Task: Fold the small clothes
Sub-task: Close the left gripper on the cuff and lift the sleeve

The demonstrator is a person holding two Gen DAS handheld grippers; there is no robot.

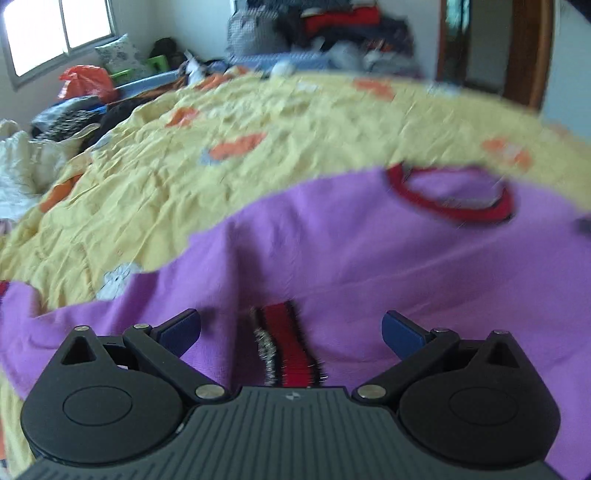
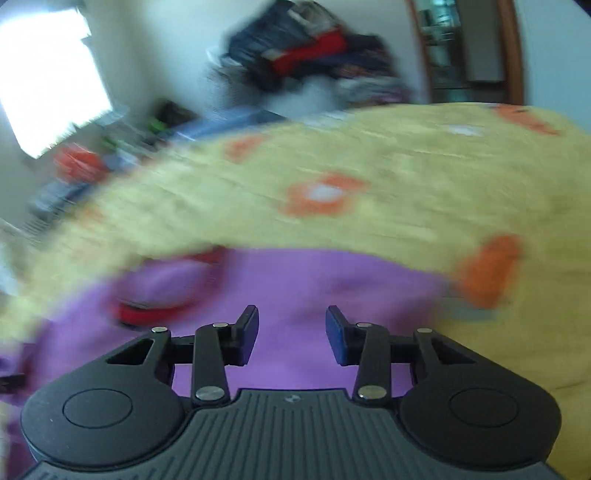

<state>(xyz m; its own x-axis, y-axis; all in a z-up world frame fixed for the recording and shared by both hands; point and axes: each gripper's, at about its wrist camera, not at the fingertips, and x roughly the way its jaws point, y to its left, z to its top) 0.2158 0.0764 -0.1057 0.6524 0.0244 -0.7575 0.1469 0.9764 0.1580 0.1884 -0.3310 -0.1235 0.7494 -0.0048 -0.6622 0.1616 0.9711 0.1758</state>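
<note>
A small purple sweater [image 1: 332, 251] with a red collar [image 1: 454, 206] lies spread on a yellow bedspread [image 1: 229, 155]. Its red striped cuff [image 1: 284, 343] lies folded onto the body, right between the jaws of my left gripper [image 1: 291, 332], which is wide open just above it. In the blurred right wrist view the same sweater [image 2: 314, 280] shows with its collar [image 2: 159, 302] at the left. My right gripper [image 2: 291, 332] is open and empty over the sweater's body.
The bedspread has orange patches [image 2: 321, 195]. Piled clothes [image 1: 332, 29] and bags [image 1: 85, 81] stand beyond the bed's far and left edges. A window [image 1: 55, 33] is at the left and a wooden door frame [image 1: 528, 51] at the right.
</note>
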